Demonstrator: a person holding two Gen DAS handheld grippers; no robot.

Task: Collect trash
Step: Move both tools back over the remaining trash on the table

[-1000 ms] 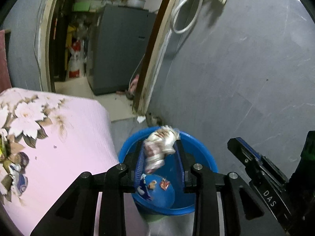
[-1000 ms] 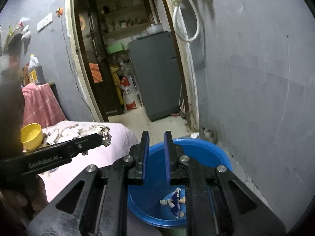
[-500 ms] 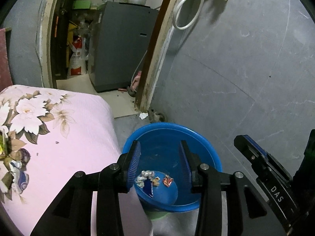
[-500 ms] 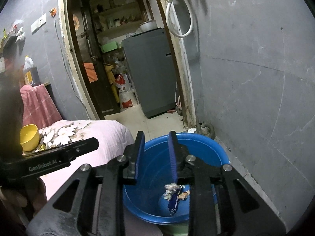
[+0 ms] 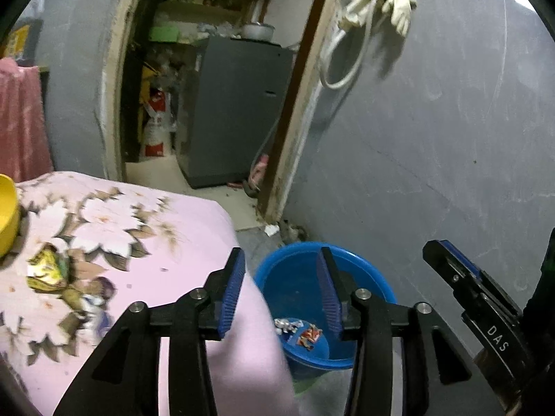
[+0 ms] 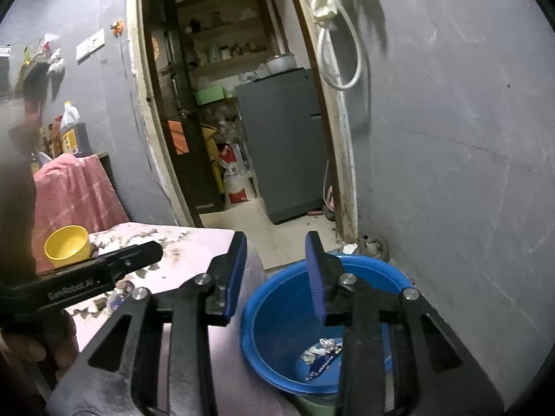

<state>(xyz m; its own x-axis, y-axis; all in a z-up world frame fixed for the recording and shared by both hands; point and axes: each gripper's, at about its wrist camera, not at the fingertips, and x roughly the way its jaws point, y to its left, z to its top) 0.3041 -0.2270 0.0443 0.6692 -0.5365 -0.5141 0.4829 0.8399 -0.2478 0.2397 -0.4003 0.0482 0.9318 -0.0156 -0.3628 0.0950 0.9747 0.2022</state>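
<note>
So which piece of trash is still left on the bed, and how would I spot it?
Start at the pink floral bedspread left of the blue tub. Near its left edge, just below the yellow cup, lies a crumpled yellow-green wrapper. It is the only bright, crinkled thing there, unlike the flat printed flowers around it or the wrappers already in the tub.

Grey fridge through doorway, yellow cup on floral pink sheet, white glove hanging
</note>
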